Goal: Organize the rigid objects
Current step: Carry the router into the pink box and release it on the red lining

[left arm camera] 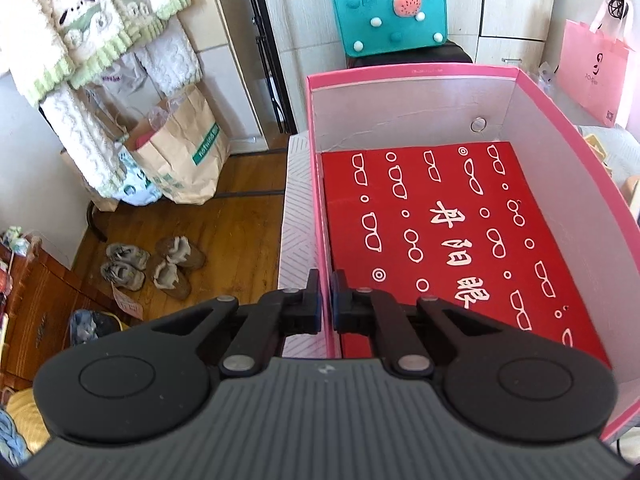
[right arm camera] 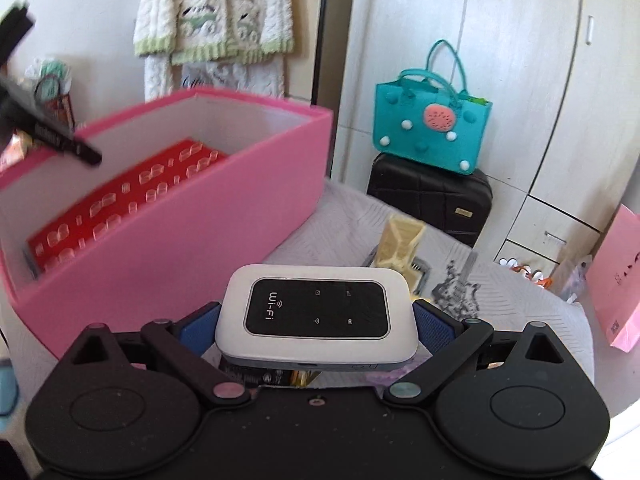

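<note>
Our right gripper (right arm camera: 316, 316) pinches a white Wi-Fi router (right arm camera: 316, 314) across its long axis, one blue pad (right arm camera: 434, 326) on each short end, so the router lies flat and crosswise just ahead of the camera. The pink box (right arm camera: 168, 216), our landmark, sits ahead and to the left of that gripper, its near long wall facing us, its opening upward. A red sheet (right arm camera: 120, 196) printed with eyeglasses lies on the box floor.

Our left gripper (left arm camera: 326, 300) is pressed nearly together on the box's left wall (left arm camera: 320, 208), one finger inside and one outside, steadying it as far as we can judge.

The move ahead turns on this: the router is lower than the rim and to the right of the box, so it must rise, travel left over the near wall, then descend. The right hand carries it; the left is nearer the box but occupied. Beyond the box stands a teal bag (right arm camera: 430, 128) on a black suitcase (right arm camera: 430, 200).
</note>
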A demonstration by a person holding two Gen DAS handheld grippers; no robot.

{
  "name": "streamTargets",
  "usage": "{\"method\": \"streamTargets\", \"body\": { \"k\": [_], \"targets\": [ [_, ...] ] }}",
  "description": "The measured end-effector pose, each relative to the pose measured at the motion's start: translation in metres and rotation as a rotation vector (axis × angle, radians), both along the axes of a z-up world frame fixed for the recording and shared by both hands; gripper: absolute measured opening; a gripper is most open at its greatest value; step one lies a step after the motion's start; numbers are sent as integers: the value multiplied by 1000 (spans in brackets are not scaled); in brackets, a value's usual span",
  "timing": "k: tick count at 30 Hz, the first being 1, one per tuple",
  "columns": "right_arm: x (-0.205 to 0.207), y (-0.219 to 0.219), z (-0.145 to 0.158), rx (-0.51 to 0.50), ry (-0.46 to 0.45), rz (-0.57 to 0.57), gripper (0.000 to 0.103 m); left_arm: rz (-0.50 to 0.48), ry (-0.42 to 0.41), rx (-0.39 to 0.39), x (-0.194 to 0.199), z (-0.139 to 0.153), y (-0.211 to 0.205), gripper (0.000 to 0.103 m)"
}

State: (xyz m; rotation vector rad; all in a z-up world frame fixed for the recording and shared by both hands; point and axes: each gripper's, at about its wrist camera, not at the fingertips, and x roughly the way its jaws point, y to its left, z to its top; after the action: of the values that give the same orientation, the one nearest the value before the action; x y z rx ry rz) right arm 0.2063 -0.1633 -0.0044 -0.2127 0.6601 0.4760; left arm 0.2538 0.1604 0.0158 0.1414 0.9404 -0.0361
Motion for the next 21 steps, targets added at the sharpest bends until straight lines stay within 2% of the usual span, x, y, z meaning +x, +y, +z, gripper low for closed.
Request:
{"method": "streamTargets", "body": {
  "k": [6, 11, 16, 21],
  "targets": [
    [8, 4, 58, 175, 74, 44, 100, -27, -11, 23, -5, 4, -1, 5],
    [19, 40, 83, 270, 180, 150, 101, -24, -33, 0, -13, 2, 1, 5],
    [48, 94, 84, 287, 300, 222, 101, -1, -57, -39, -14, -1, 3, 5],
    [96, 139, 53, 283, 452, 188, 100, 7, -81, -65, -16, -4, 6, 5]
  ]
}}
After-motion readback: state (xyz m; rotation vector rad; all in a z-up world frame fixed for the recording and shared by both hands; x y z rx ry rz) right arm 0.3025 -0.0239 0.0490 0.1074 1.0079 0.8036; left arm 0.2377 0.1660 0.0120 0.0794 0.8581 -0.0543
